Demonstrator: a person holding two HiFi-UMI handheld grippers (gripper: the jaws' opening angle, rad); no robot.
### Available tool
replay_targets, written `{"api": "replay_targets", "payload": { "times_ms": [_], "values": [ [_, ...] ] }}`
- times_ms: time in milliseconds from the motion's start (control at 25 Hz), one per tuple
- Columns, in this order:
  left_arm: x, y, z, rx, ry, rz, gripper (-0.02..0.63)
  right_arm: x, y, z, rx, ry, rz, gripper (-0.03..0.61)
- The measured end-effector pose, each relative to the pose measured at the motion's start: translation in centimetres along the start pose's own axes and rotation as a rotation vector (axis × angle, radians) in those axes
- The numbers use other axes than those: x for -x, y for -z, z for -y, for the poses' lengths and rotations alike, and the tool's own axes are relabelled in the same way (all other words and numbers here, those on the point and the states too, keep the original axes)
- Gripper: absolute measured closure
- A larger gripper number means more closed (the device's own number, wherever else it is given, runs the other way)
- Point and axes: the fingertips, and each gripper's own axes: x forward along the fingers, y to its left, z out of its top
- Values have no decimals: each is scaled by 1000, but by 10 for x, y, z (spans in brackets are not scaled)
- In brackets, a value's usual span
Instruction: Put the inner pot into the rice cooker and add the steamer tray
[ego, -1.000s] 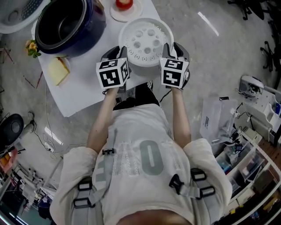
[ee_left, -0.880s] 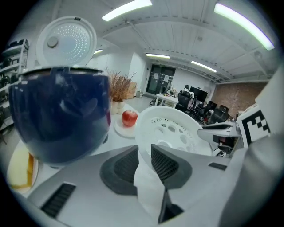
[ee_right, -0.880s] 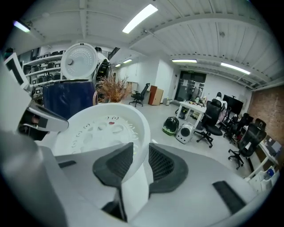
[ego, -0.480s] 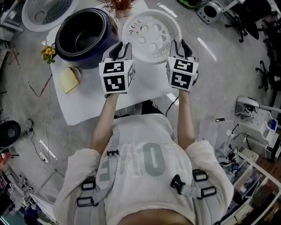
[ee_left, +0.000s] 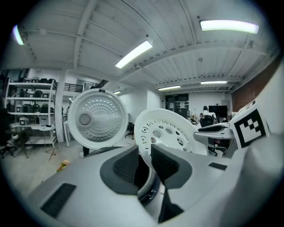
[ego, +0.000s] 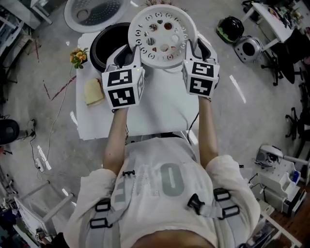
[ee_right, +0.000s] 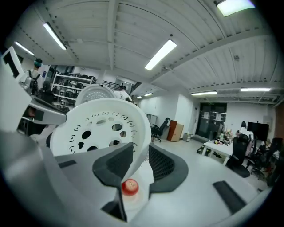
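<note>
The white steamer tray (ego: 162, 35), round with several holes, hangs in the air above the table's far end. My left gripper (ego: 130, 54) is shut on its left rim and my right gripper (ego: 194, 50) on its right rim. In the left gripper view the tray (ee_left: 171, 133) stands tilted, its rim pinched between the dark pads of the left gripper (ee_left: 144, 153). The right gripper (ee_right: 140, 153) clamps the tray (ee_right: 100, 128) the same way. The dark rice cooker (ego: 102, 47) stands open just left of and below the tray, partly hidden by it.
The cooker's lid (ego: 94, 12) stands open behind it, showing its dimpled inside (ee_left: 96, 119). A white table (ego: 155, 111) carries a yellow slice on a plate (ego: 93, 92), flowers (ego: 77, 57) and a red fruit on a saucer (ee_right: 130, 187). Office chairs and shelves ring the room.
Both grippers have lifted the steamer tray off the table and carried it up and toward the cooker. The grip on both rims has stayed the same.
</note>
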Motion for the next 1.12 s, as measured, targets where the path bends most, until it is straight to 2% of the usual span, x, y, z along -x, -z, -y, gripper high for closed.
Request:
{"api": "replay_targets", "payload": {
  "times_ms": [240,480,720,1120],
  "values": [
    [16,0,-90,34,-186,-55,517,-53,-41,-86,66,-191,25,459],
    [27,21,-145,76,-298,-127,517,-88,-36,-151,102,-339,-29,452],
    [24,42,-165,105,-345,-176,517,-107,-24,-177,123,-407,-65,449],
    [10,69,-170,141,-342,-236,517,-117,-5,-181,130,-432,-116,449]
  ]
}}
